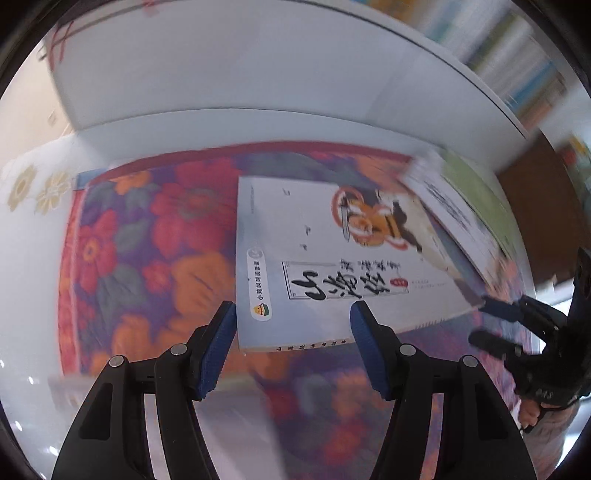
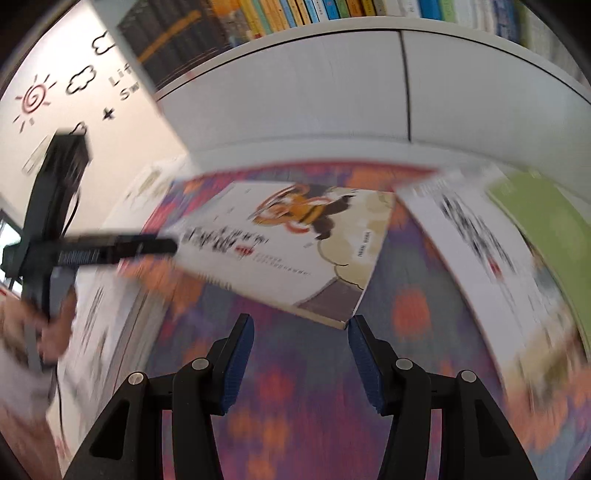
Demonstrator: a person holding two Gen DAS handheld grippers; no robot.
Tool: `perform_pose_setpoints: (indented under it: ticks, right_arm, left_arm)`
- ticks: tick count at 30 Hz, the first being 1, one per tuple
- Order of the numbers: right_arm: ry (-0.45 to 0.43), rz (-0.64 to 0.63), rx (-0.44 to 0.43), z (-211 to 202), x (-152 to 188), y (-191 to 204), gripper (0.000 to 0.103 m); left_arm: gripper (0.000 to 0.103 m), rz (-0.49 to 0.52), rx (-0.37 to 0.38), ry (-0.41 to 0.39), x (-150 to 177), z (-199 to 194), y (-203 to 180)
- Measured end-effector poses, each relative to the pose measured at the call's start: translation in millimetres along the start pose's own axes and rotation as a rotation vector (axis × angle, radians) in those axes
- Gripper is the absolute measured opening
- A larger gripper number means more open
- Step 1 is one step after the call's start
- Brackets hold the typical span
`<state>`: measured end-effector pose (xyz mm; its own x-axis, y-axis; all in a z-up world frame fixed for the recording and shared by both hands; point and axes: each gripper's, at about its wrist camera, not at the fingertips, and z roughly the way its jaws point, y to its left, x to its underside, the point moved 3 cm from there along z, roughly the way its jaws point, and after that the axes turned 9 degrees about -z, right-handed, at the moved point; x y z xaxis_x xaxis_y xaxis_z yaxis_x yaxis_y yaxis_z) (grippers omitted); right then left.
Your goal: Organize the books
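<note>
- My left gripper hangs over the near edge of the white book with the tiger picture, which lies flat on the flowered cloth in the middle of the left wrist frame. Its jaws stand partly apart with nothing between the pads; the book's lower left corner sits just past the tips.
- My right gripper is also empty. Its jaws are opening, and the same book's near corner lies just ahead of the right pad in the centre of the right wrist frame.
- Two more books lie at the right of the frame: a white one with black lettering and a green one beyond it. They seem to overlap, though blur hides the edges.
- A filled bookshelf runs along the top of the frame above a white cabinet front, which is probably where the books belong.
- Risk: both views are smeared, so I am moving quickly. Closing at this speed could shove the book across the cloth rather than catch it.
- Risk: the book lies flat, so the pads have no edge to get under. A pinch at one corner may take only the cover and let the pages fan open.
- Risk: my grippers are near each other around one book. If both go for the same corner, they could collide.
- Risk: the soft cloth may bunch under a sliding pad and come up with the book.
</note>
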<state>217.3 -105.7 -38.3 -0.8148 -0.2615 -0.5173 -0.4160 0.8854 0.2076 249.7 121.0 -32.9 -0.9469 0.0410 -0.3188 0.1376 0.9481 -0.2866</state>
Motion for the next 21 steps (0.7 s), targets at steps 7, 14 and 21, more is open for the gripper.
perform_pose_setpoints:
  ticks: [7, 14, 21]
  right_arm:
    - [0.098, -0.074, -0.187, -66.4, 132.5, 65.3, 0.049]
    - [0.008, -0.138, -0.202, -112.5, 156.0, 66.4, 0.048]
    - [-0.047, -0.096, -0.007, -58.2, 95.1, -27.2, 0.049]
  left_arm:
    - [0.06, 0.131, 0.008, -0.035, 45.5, -11.0, -72.5]
    - [0.059, 0.095, -0.041, -0.048, 113.0, -33.0, -96.9]
    - [0.059, 0.015, -0.004, 0.016, 186.0, -11.6, -108.3]
